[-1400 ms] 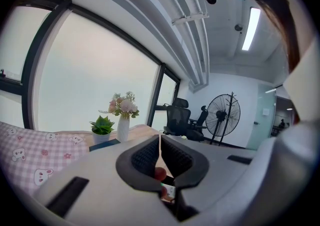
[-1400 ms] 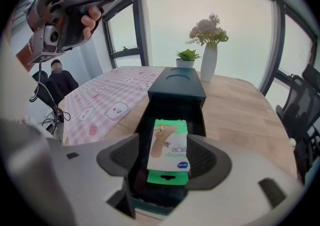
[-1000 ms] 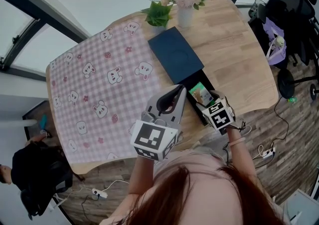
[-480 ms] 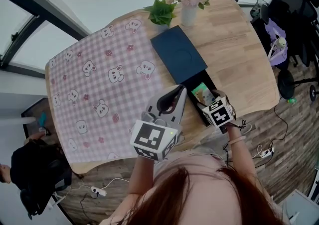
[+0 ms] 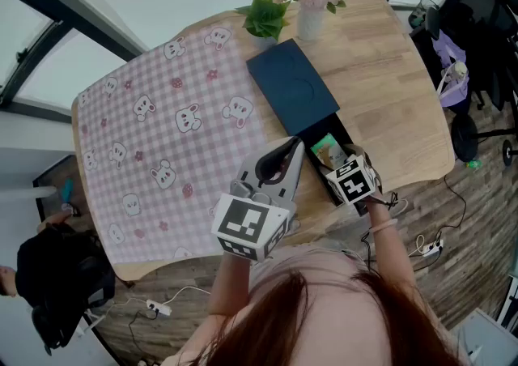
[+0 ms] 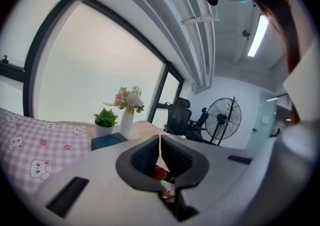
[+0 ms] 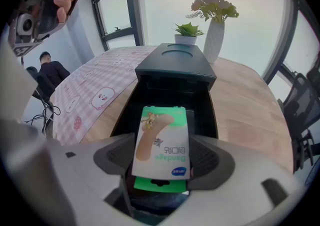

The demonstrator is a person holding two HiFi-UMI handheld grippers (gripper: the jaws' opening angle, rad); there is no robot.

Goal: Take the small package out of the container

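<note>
Currently the right tool (image 7: 163, 158) is opening around the small package (image 7: 162, 142), unlifted inside the container (image 7: 126, 107); left tool (image 6: 159, 145) is sitting closed, empty.

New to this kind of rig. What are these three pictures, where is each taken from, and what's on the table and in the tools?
No robot: a person holds a two-fingered gripper in each hand. One picture looks down from a camera on the person's head; the other two come from cameras riding on the grippers, looking forward along them. The wooden table carries a pink checked cloth, a dark blue box, a potted plant and a vase of flowers. An open black container holds a small bandage package. The right gripper has its fingers either side of that package; they are opening and not gripping it. The left gripper is raised, fingers together, holding nothing.
</note>
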